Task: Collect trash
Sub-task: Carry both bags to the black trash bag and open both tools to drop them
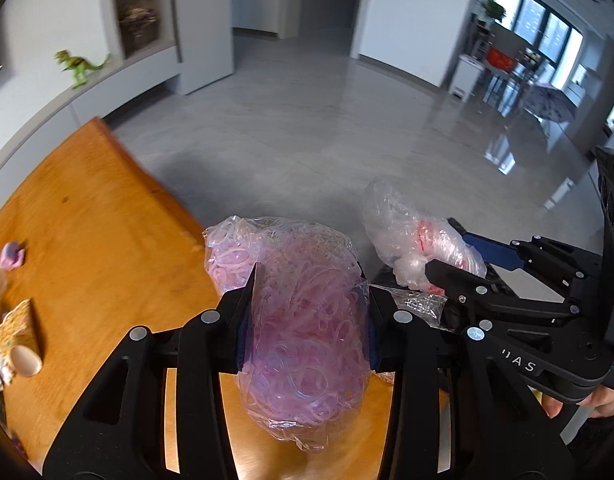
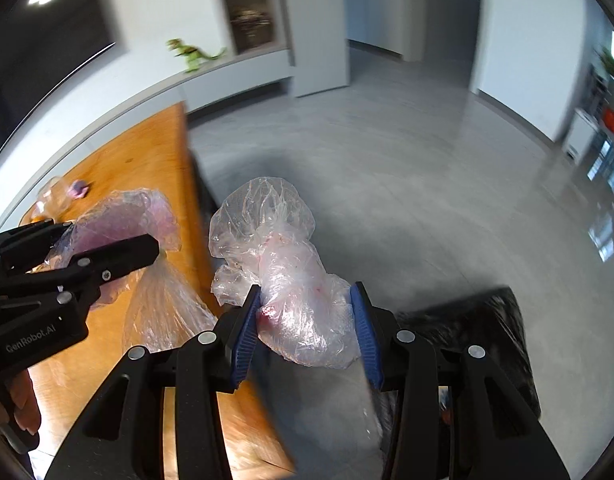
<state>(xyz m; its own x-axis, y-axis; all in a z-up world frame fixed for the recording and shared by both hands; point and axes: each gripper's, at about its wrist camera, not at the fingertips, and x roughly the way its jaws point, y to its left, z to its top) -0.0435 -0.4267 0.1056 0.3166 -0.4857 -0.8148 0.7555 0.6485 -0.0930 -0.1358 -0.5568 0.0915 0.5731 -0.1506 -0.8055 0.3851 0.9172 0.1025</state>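
Pink plastic bag (image 1: 303, 320): clear film stuffed with pink and purple loops, crumpled, clamped between left gripper (image 1: 307, 300) fingers above wooden table (image 1: 87, 220) edge. Clear plastic bag (image 2: 287, 280): wrinkled, red traces inside, pinched by right gripper (image 2: 305, 312), raised off the table beside a black trash bag (image 2: 487, 340).

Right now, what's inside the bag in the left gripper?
The clear bag clamped in the left gripper holds a tangle of thin pink and bluish loops, like rubber bands. Anything deeper is hidden by the tangle.
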